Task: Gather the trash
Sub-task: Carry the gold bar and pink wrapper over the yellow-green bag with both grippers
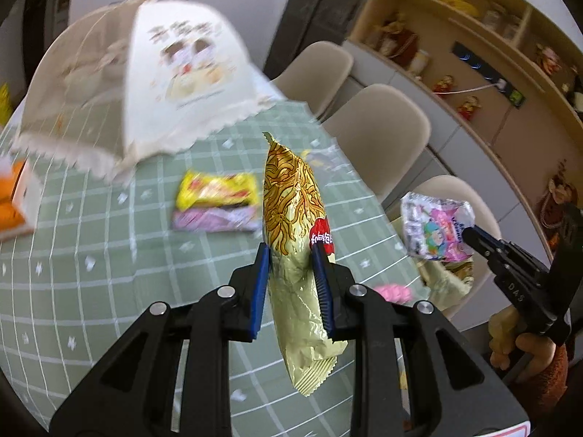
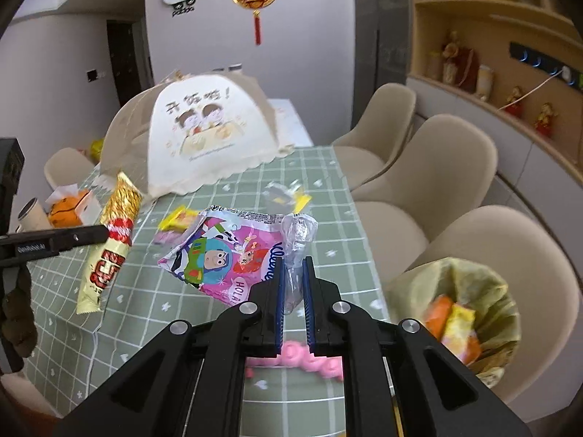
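My left gripper [image 1: 291, 251] is shut on a gold and pale green noodle snack wrapper [image 1: 295, 225], held upright above the table; it also shows in the right wrist view [image 2: 109, 244]. My right gripper [image 2: 292, 266] is shut on a pink cartoon tissue packet [image 2: 222, 255], held above the table's right edge; it also shows in the left wrist view [image 1: 435, 231]. A bin lined with a yellow-green bag [image 2: 470, 309] stands low on the right with orange and yellow wrappers inside. A yellow and a pink wrapper [image 1: 216, 204] lie on the table.
A mesh food cover [image 2: 196, 138] stands at the far end of the green checked tablecloth [image 2: 328, 196]. An orange tissue box [image 2: 69, 207] sits at the left. A pink object [image 2: 302, 360] lies at the near edge. Beige chairs [image 2: 437, 167] line the right side.
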The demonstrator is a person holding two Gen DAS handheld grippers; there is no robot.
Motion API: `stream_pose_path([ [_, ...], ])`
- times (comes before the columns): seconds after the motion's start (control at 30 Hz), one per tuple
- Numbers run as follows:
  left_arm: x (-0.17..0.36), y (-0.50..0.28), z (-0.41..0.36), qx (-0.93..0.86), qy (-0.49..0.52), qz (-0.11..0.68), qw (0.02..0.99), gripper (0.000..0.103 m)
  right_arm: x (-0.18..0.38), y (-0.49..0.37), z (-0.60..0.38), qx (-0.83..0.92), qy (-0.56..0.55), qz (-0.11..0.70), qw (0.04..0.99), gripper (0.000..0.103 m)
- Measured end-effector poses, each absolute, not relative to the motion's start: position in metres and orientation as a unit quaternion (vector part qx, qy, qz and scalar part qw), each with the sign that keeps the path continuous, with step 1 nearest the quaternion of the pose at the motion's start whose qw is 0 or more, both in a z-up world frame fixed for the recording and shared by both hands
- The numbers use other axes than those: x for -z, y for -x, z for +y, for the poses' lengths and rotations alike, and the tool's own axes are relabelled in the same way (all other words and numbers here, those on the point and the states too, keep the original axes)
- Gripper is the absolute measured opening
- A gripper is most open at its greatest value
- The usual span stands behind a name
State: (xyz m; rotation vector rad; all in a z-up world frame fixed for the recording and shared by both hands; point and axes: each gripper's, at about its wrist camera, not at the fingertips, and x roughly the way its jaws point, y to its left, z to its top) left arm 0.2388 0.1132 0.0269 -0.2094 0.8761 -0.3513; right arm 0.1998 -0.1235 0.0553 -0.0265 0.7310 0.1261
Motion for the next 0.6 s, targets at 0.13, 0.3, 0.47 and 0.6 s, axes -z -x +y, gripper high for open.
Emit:
stream_pose_path([
  [0.13,-0.042,-0.250,0.081,0.201,0.083,0.405,0.888,0.023,-0.063,-0.195,-0.151,-0.035,0.008,0.352,0.935,0.011],
  [0.3,-0.058,-0.265,0.030,0.248,0.060,0.392,0.884,0.023,-0.070,-0.189,-0.192,0.009,0.000,0.344,0.939,0.011],
  [0.47,-0.063,-0.284,-0.028,0.297,0.045,0.386,0.872,0.023,-0.068,-0.187,-0.237,0.055,-0.015,0.346,0.937,0.011],
  [0.6,-0.052,-0.299,-0.073,0.327,0.041,0.398,0.856,0.023,-0.064,-0.181,-0.276,0.096,-0.018,0.354,0.930,0.011],
])
